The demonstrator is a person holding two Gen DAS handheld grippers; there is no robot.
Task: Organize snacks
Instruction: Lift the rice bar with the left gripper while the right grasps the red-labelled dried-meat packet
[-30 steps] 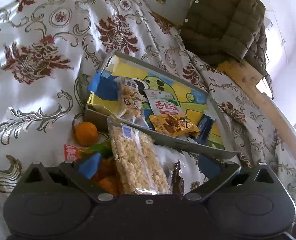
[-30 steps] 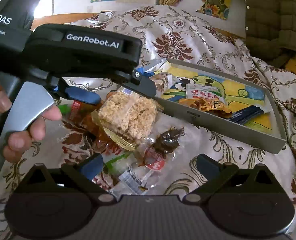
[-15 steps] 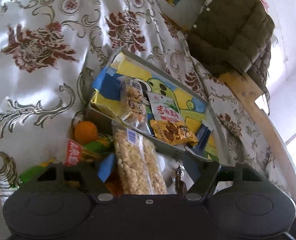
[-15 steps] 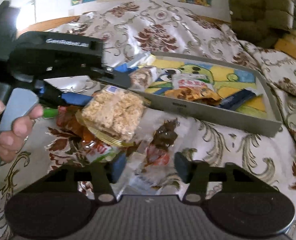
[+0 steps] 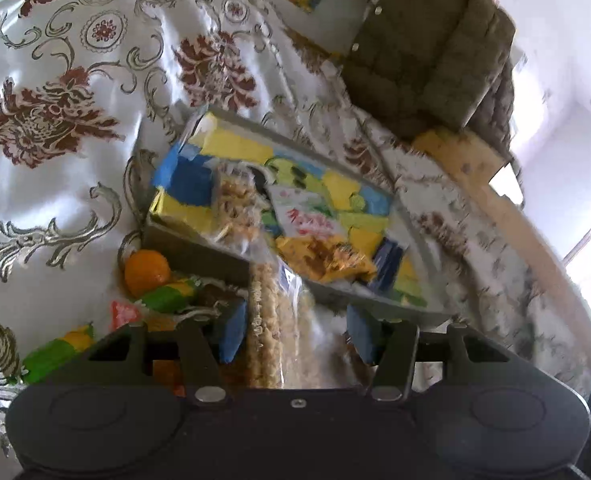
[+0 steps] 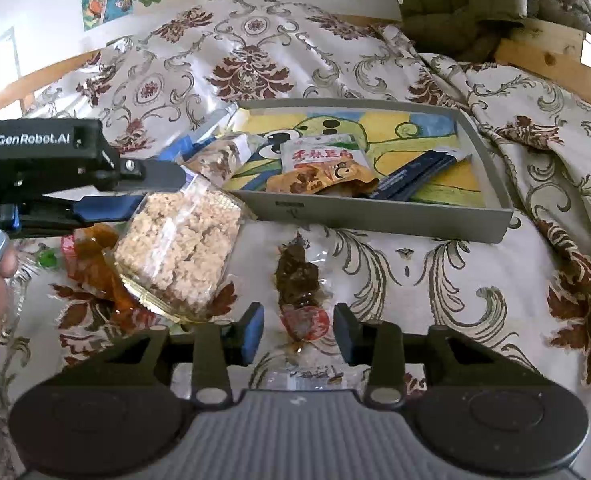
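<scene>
Left wrist view: your left gripper (image 5: 295, 330) has just been closing its jaws on the puffed-rice bar (image 5: 273, 320); the blue pads flank the wrapper, and contact on the far pad cannot be confirmed. The grey tray (image 5: 199, 246) lies just beyond the jaws.

Right wrist view: your right gripper (image 6: 298, 334) has also been closing; its jaws stand apart with the dark candy packet (image 6: 301, 280) between them, not yet pinched. The bar hangs from your left gripper's jaws, ahead and left.
</scene>
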